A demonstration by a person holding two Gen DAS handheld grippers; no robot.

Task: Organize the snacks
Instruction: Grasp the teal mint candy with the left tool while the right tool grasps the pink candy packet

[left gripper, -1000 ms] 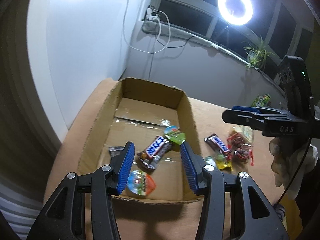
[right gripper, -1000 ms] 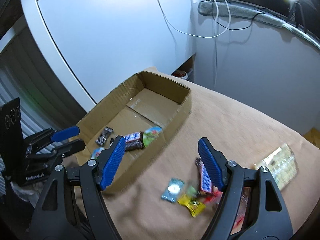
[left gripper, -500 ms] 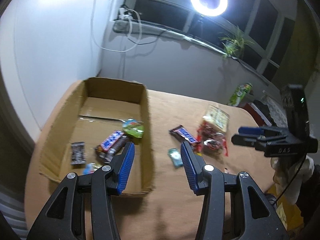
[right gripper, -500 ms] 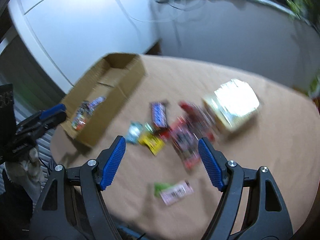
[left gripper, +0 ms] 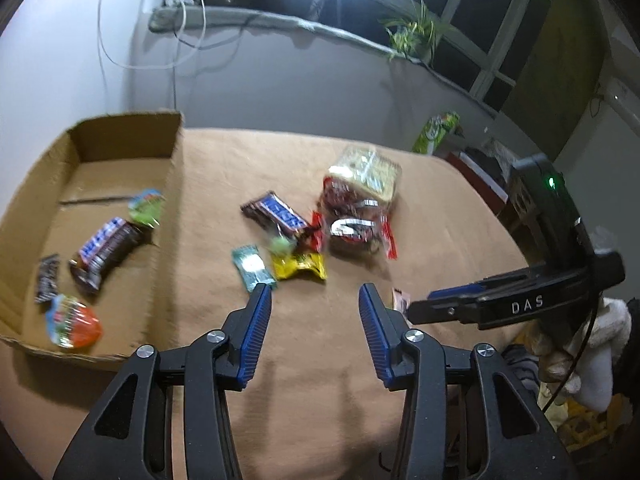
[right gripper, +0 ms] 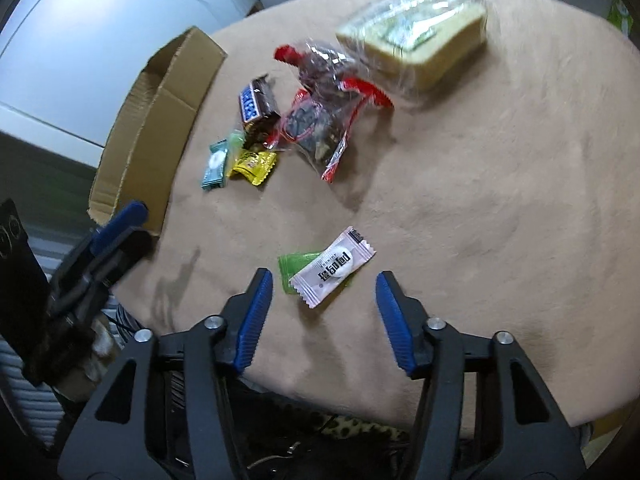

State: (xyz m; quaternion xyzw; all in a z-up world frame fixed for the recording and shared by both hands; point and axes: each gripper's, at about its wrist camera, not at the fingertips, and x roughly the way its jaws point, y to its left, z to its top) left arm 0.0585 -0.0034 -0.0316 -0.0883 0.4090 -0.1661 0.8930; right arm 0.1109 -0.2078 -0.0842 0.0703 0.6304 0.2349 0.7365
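Pink-white candy sachet (right gripper: 333, 267), low centre on the tan tablecloth (right gripper: 500, 200), lies ahead of the empty, closing right gripper (right gripper: 323, 307); next comes descending, pinching, carrying it to the cardboard box (right gripper: 160, 108); the left gripper (left gripper: 314, 330), also empty, narrows.

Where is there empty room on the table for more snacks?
The tan tablecloth is bare right of the bread bag and pink candy. The back of the cardboard box is free. It is crowded around the Snickers bar.
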